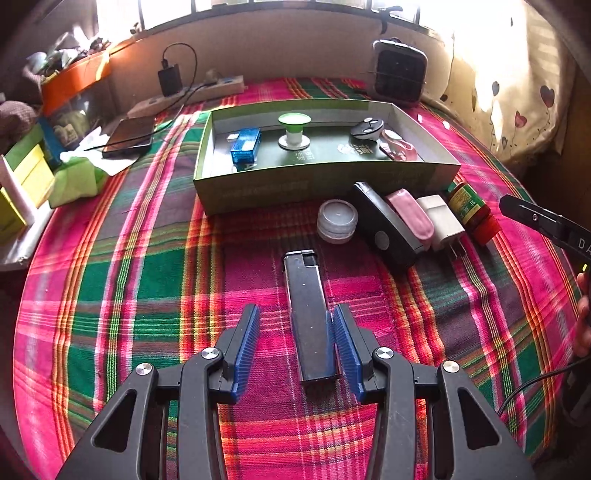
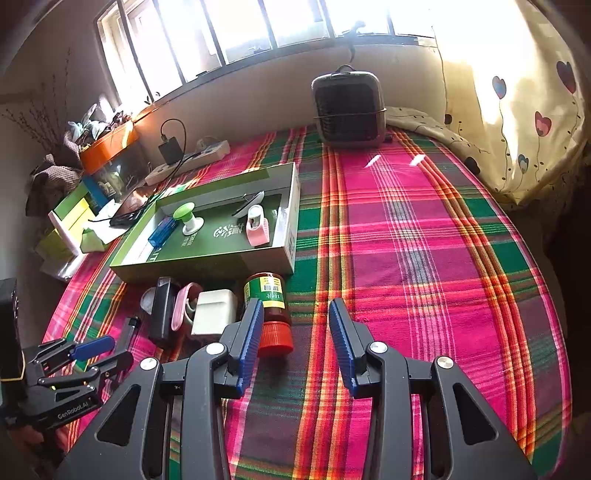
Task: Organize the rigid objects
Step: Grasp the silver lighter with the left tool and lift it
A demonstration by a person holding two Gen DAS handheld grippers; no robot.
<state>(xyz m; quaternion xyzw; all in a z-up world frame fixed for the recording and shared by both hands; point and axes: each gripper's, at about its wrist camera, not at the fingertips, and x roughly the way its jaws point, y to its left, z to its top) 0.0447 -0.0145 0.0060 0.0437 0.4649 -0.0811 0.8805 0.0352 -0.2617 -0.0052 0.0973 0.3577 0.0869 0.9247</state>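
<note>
Lying flat on the plaid bedspread, a black lighter is sitting between the spread fingers of the left gripper, its right side touching the right finger. At 12 o'clock from it, the green box is holding a blue drive. The right gripper is hovering with fingers spread, a red-capped jar just beside its left finger.

I see a plaid cloth in pink, green and orange covering the surface under a beige wall. Bright daylight pours through the barred window above. A heart-print curtain hangs at my right.
</note>
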